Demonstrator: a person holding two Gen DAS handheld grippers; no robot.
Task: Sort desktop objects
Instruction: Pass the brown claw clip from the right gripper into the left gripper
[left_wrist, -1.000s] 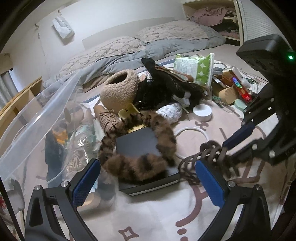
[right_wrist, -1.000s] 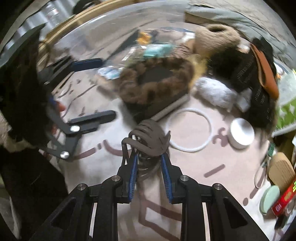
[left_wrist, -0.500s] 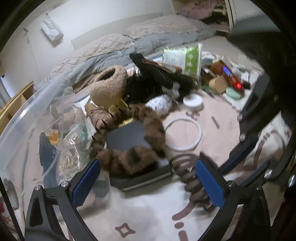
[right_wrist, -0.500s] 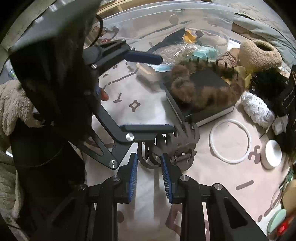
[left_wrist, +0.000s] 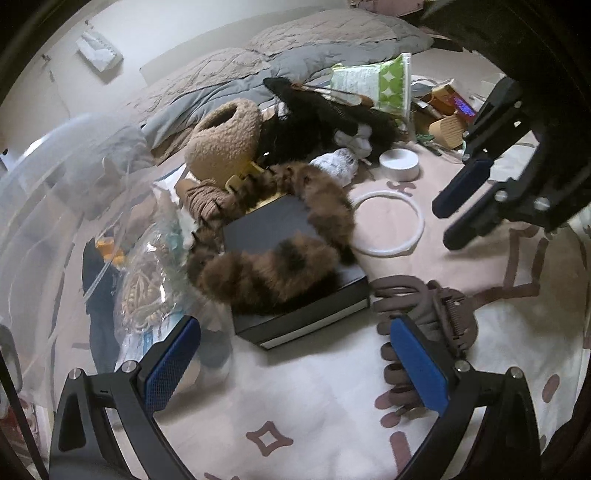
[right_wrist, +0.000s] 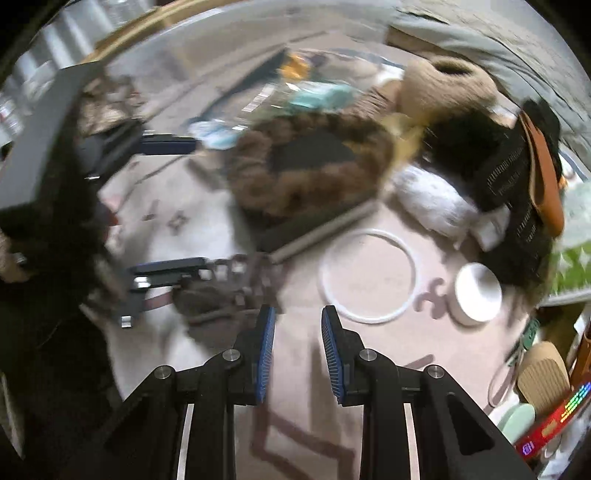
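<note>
A brown claw hair clip (left_wrist: 428, 314) lies on the patterned cloth, touching the outer side of my left gripper's right finger; it shows blurred in the right wrist view (right_wrist: 221, 291). My left gripper (left_wrist: 295, 365) is wide open and empty, low over the cloth. My right gripper (right_wrist: 297, 347) is open and empty, pulled back from the clip; it also shows in the left wrist view (left_wrist: 461, 210). A brown furry band (left_wrist: 280, 258) lies on a black box (left_wrist: 303, 317) just ahead.
A clear plastic bin (left_wrist: 48, 206) holding bags stands at the left. A white ring (left_wrist: 388, 225), a white round tin (left_wrist: 399, 164), a tan fuzzy hat (left_wrist: 225, 140), black clothing (left_wrist: 325, 122) and small items (left_wrist: 447, 118) lie beyond. A bed (left_wrist: 280, 55) is behind.
My right gripper let go of the brown hair clip beside my left gripper's right finger, opened, and drew back to the right. The left gripper stayed open.
</note>
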